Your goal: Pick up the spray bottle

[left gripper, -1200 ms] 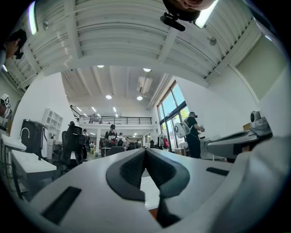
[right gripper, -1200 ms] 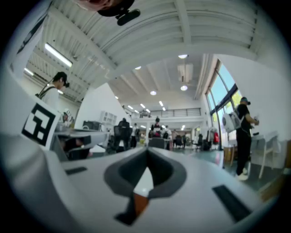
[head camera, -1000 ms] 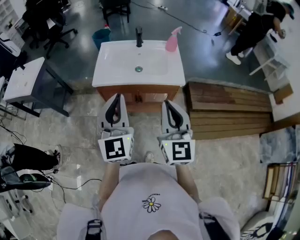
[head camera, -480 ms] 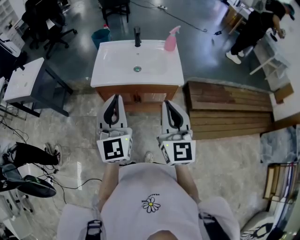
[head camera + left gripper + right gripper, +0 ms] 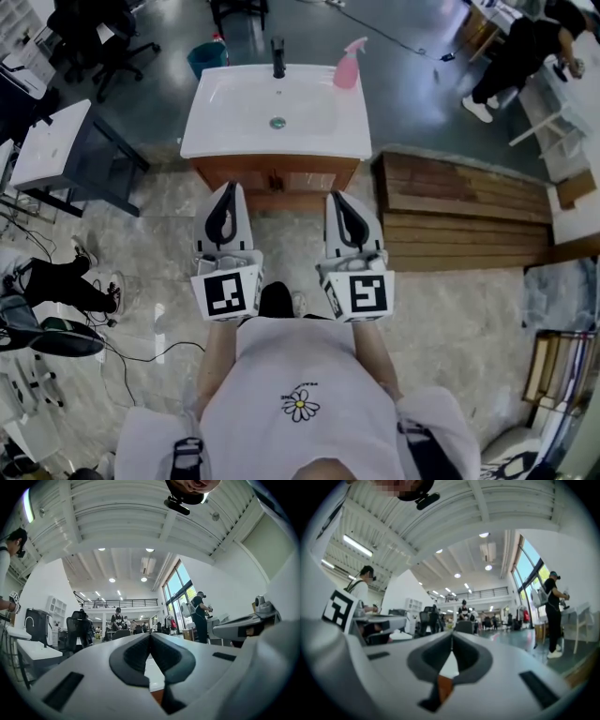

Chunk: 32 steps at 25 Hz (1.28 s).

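Note:
A pink spray bottle (image 5: 348, 66) stands upright at the back right corner of a white sink basin (image 5: 216, 131), right of the black faucet (image 5: 277, 56). My left gripper (image 5: 229, 187) and right gripper (image 5: 335, 196) hover side by side over the floor just short of the sink cabinet (image 5: 274, 176), well apart from the bottle. Both point toward the cabinet, jaw tips together, nothing held. In the left gripper view the left gripper (image 5: 150, 634) is shut; in the right gripper view the right gripper (image 5: 451, 634) is shut too. The bottle is hidden in both gripper views.
Stacked wooden planks (image 5: 459, 211) lie right of the cabinet. A white table (image 5: 52, 145) stands to the left, with office chairs (image 5: 103, 37) and a blue bin (image 5: 204, 56) behind. A person (image 5: 525, 52) works at the far right. Cables (image 5: 131, 352) trail on the floor.
The sink and bottle sit higher in the head view. Both grippers look unmoved and still shut. A dark shoe now shows between the marker cubes.

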Motion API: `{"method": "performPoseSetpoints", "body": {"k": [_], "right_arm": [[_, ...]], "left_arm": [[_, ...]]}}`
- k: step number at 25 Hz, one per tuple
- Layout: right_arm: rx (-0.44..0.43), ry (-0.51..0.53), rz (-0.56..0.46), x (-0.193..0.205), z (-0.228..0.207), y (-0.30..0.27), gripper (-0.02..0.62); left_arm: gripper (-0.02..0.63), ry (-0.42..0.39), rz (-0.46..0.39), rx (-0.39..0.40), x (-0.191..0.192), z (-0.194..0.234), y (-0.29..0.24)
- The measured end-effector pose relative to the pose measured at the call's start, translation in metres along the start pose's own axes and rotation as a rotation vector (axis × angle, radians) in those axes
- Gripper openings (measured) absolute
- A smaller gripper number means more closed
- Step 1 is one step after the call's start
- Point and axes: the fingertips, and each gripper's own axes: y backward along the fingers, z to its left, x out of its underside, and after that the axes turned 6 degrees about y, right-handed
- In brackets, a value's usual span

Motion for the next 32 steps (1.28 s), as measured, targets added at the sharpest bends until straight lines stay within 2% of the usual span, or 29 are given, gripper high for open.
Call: {"method": "performPoseSetpoints", "body": {"k": [9,21,32], "right_arm": [[-0.053,-0.022,0.001,0.003,0.007,0.001,0.029],[-0.044,0.034,-0.014,0.001,-0.006,-0.024,0.031],[-0.047,0.026,0.042,0.027,-0.006,-0.065,0.031]], "left_arm": [[0.018,-0.004,-0.002,-0.022,0.001,0.002,-0.006],[0.019,0.016,-0.091,0.016,-0.009,0.003,-0.050],[0.020,0.060,-0.060,0.010,0.015,0.027,-0.089]]}}
